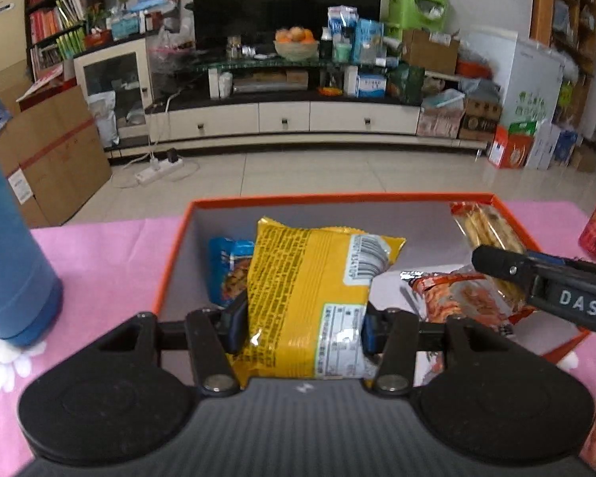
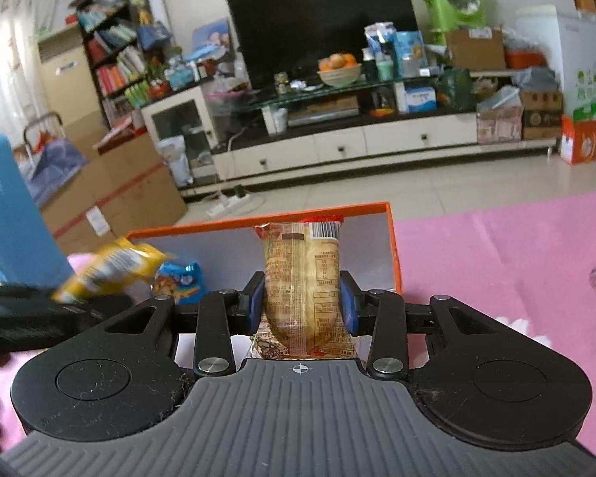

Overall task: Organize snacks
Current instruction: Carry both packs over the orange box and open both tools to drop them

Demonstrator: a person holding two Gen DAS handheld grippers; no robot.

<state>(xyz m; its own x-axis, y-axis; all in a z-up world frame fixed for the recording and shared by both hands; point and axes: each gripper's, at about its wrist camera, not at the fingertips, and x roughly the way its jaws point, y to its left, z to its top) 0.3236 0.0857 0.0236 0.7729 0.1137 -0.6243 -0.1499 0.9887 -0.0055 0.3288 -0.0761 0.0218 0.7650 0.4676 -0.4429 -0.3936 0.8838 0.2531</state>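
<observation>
While over the orange box on pink cloth, left gripper clamped on yellow snack bag; right gripper clamped on tan biscuit pack, at three o'clock of the left, blue packet inside

Orange box open-topped with pale interior, yellow snack bag raised above its near-left part, blue packet lying inside at left, clear biscuit pack upright over its right side, red-orange packet inside near right
</observation>
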